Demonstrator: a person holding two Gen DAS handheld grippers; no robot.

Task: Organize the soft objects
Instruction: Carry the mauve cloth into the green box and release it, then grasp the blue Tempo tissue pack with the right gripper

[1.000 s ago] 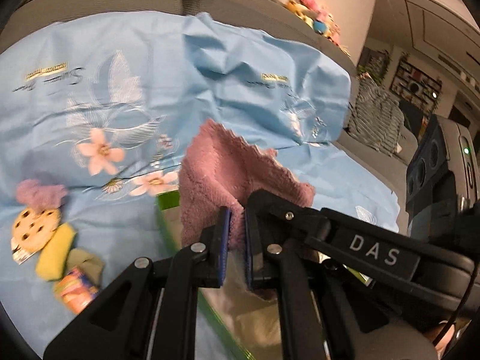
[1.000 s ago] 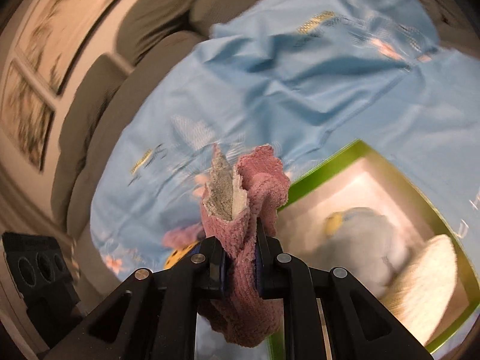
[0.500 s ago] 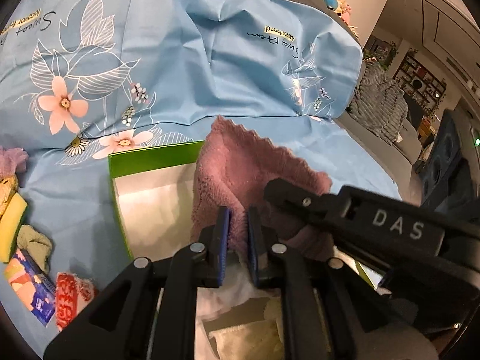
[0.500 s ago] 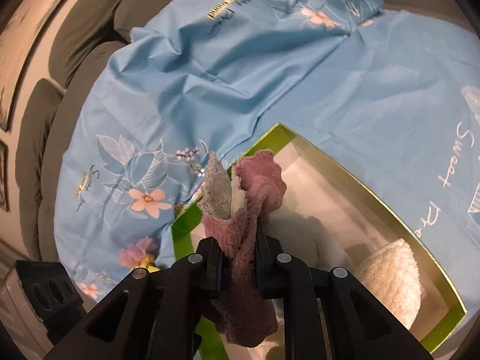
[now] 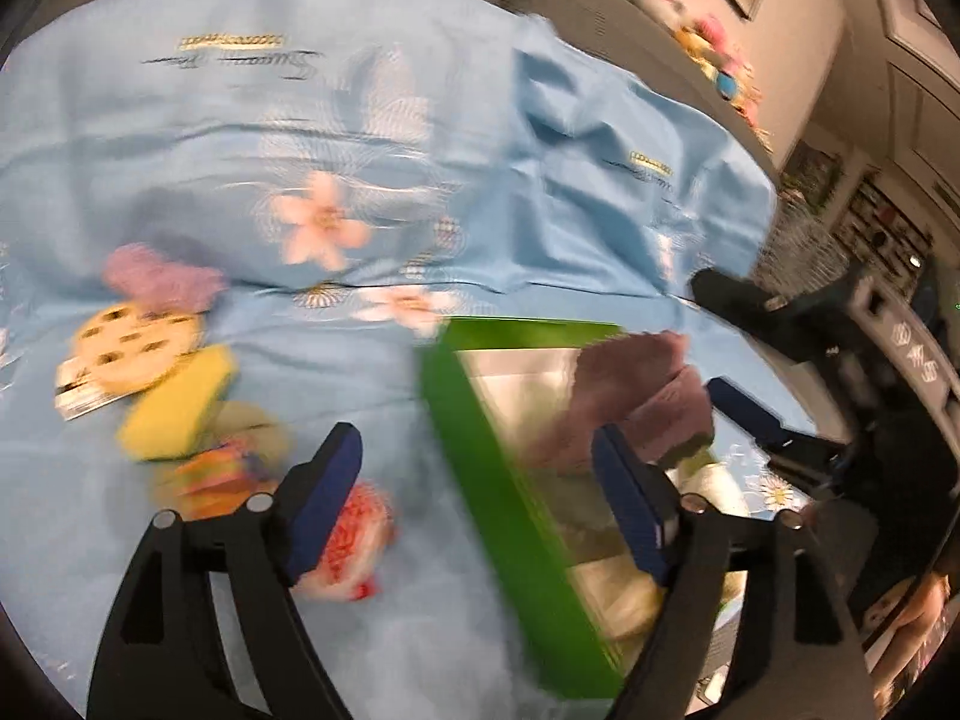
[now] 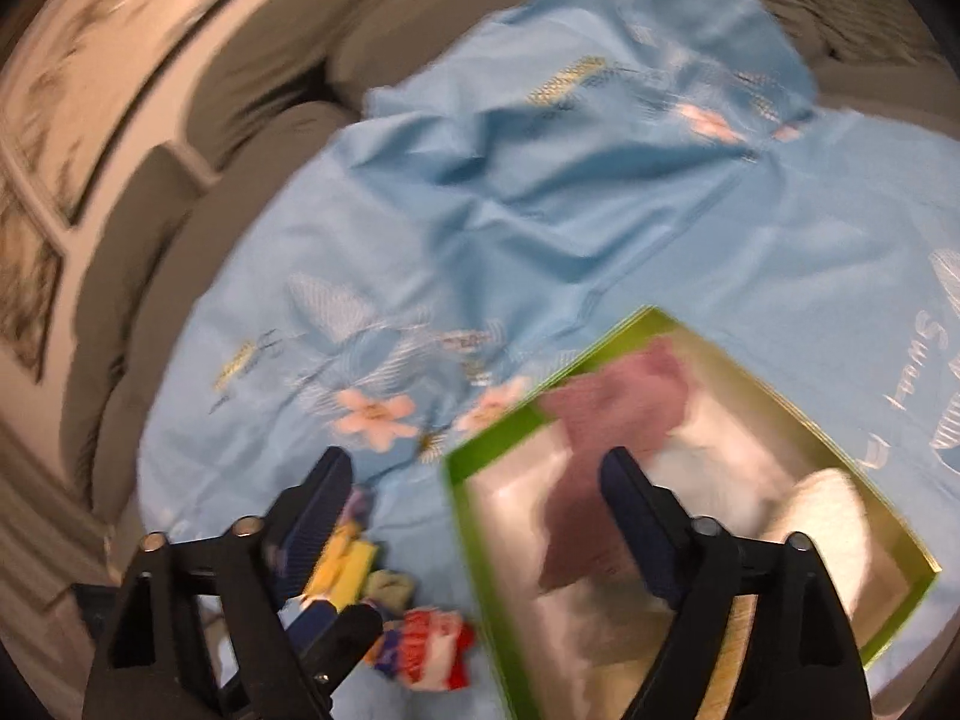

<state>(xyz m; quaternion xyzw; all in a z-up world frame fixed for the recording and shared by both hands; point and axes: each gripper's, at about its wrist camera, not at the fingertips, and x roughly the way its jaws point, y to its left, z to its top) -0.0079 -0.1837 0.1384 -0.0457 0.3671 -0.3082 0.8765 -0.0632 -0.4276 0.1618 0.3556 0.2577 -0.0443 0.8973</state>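
Both grippers, left gripper point(image 5: 474, 498) and right gripper point(image 6: 474, 510), opening wide, holding nothing. Pink cloth point(image 6: 606, 420) lies loose in green box point(image 6: 474, 546); it could spill over the rim if snagged on withdrawal.

The box point(image 6: 606, 360) sits on the sheet point(image 6: 540, 210) over the sofa point(image 6: 240, 90). The towel point(image 6: 612, 408) lies in it. Small soft things point(image 5: 174, 384) lie left of the box.
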